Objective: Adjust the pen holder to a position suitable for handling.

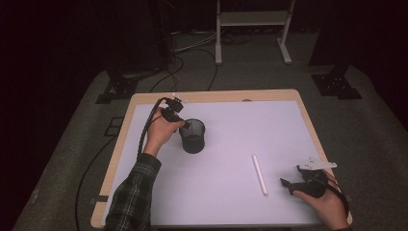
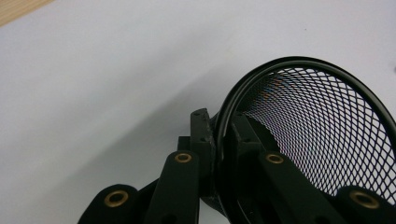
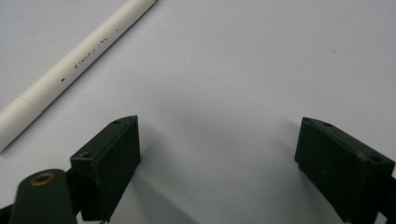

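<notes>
Left tool clamped on mesh cup rim, one jaw inside, one outside. Right tool jaws apart, near white pen on surface.

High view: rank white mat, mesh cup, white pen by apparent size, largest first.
1. white mat, covers most of the tabletop.
2. mesh cup, by far smaller.
3. white pen, about as long as the cup looks tall, but much thinner.

White-topped table, grey carpeted floor, white metal stand legs, black cables
</notes>
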### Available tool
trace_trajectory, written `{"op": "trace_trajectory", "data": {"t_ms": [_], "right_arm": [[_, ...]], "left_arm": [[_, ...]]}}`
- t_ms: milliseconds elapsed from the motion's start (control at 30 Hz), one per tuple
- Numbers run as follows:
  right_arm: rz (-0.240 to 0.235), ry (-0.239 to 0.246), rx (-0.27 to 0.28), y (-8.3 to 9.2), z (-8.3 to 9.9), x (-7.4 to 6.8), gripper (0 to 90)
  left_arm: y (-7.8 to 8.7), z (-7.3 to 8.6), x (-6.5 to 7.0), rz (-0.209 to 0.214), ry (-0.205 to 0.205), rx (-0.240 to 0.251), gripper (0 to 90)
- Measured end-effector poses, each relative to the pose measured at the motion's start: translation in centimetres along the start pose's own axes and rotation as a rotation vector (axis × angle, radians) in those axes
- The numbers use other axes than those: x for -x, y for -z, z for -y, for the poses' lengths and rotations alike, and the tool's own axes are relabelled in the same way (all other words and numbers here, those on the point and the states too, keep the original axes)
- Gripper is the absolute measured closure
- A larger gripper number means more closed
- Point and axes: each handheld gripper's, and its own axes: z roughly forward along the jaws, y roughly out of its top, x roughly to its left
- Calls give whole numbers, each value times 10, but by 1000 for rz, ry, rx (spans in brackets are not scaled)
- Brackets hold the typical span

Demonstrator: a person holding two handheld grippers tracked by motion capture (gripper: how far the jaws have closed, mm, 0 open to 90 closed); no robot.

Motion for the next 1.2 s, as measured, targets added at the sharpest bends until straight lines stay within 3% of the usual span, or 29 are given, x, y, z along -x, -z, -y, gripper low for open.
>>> {"op": "trace_trajectory", "data": {"t_ms": [333,733,1200], "right_arm": [[0,0,0,0,0,0,130],[0,0,0,0,0,0,130],[1,0,0,0,0,0,130]], "left_arm": [[13,-1,18,18,-41,12,824],[27,1,51,51,-112,29,824],[14,11,81,115,-172,7,824]]}}
